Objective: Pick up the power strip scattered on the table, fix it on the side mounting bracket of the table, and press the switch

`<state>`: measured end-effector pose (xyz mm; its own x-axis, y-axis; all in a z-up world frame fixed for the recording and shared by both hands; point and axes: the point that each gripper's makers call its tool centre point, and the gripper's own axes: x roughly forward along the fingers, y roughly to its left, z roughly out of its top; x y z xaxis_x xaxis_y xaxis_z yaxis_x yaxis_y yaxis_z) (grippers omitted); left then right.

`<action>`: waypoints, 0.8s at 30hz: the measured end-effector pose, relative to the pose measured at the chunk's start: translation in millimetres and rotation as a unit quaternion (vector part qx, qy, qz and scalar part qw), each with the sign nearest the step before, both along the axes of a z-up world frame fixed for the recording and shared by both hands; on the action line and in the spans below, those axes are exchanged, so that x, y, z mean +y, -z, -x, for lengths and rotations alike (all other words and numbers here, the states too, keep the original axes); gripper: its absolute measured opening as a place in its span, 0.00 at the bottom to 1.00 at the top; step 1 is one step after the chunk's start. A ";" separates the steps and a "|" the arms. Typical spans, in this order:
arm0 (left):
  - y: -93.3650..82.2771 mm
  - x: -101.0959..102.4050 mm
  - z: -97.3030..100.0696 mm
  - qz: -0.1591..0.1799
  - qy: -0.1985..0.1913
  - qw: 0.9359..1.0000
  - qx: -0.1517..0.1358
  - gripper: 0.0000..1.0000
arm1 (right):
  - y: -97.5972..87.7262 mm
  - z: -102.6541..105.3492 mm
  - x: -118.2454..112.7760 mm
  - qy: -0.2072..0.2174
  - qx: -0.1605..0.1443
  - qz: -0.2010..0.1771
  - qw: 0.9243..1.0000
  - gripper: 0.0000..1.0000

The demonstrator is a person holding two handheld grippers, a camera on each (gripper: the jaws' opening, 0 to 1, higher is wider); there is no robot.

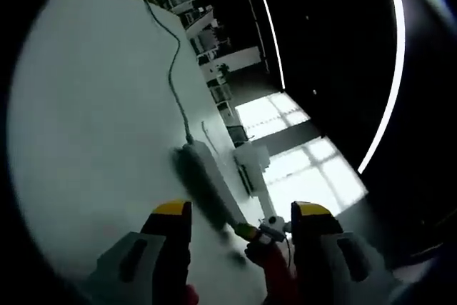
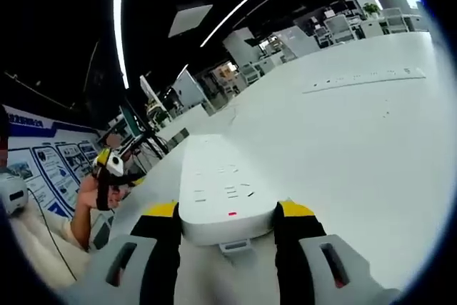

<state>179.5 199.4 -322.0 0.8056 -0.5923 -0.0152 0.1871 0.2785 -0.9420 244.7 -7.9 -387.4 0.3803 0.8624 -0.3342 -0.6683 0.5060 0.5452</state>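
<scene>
One power strip [image 2: 223, 191] sits clamped between the right hand-held gripper [image 2: 228, 213]'s jaws; left spread wide.

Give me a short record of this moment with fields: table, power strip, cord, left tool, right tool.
table: white table, mostly bare
power strip: white power strip on the table, its near end between the right tool's jaws
cord: cord runs from the strip's far end across the table
left tool: left tool open, holding nothing
right tool: right tool shut on the strip's end
</scene>
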 end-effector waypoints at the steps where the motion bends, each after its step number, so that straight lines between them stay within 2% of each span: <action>1: 0.6 0.3 -2.7 -0.003 -0.002 1.000 0.001 0.59 | -0.1 0.0 0.3 0.001 0.001 0.001 1.000 0.48; 4: 2.5 2.2 -12.0 -0.010 -0.003 1.000 0.003 0.63 | -0.4 -0.4 0.7 0.006 0.007 0.001 1.000 0.48; 8: 5.0 2.6 -17.4 0.001 -0.008 1.000 0.014 0.64 | -0.9 -0.3 1.0 0.009 0.013 -0.006 1.000 0.48; 11: 6.2 1.1 -22.0 0.002 -0.009 1.000 0.019 0.64 | -1.1 -0.1 1.3 0.012 0.015 -0.009 1.000 0.48; 16: 15.0 0.9 -33.2 -0.014 -0.014 0.999 0.029 0.63 | -1.2 0.7 2.2 0.015 0.013 -0.007 1.000 0.48; 19: 15.8 1.0 -38.1 -0.006 -0.016 0.999 0.035 0.63 | -1.3 -0.2 1.7 0.018 0.016 -0.011 1.000 0.48; 24: 17.4 -1.6 -45.7 -0.012 -0.017 0.999 0.041 0.63 | -2.2 -0.9 0.9 0.023 0.024 -0.021 0.999 0.48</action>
